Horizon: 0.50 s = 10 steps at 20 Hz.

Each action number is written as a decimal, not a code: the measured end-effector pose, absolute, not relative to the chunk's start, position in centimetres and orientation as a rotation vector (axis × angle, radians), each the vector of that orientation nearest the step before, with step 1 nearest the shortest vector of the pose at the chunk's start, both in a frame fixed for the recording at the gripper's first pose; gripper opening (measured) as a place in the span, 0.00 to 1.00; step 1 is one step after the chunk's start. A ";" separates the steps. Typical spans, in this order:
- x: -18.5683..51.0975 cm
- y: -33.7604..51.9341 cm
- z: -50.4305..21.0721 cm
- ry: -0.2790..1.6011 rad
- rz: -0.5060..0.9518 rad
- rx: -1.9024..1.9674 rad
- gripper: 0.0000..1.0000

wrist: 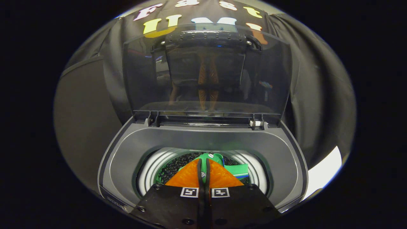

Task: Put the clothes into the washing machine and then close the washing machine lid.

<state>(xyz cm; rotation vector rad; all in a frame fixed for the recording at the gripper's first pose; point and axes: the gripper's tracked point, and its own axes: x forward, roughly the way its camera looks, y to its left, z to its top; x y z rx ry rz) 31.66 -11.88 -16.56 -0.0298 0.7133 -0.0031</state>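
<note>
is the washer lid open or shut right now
Open. The clear lid stands upright on its hinges behind the drum opening, where green clothes lie beyond the closed gripper.

gripper (203, 163) points forward and down, its two fingers (190, 176) drawn close together, tips nearly touching, a narrow slit left between them, pinching green cloth.

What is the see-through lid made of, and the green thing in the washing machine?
The lid looks like smoky, glossy plastic: you see the cloth wall through it, and it mirrors things. The green garment in the drum looks like soft fabric, since it lies crumpled. The gripper holds its fingers closed together, pinching it.
</note>
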 end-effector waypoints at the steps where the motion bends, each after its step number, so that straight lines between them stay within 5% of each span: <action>1: 31.6 -12.0 -16.7 0.719 -0.006 -0.023 0.01; 5: 31.7 -12.1 -16.6 0.722 -0.016 -0.021 0.02; 10: 31.6 -12.2 -16.7 0.727 -0.021 -0.046 0.81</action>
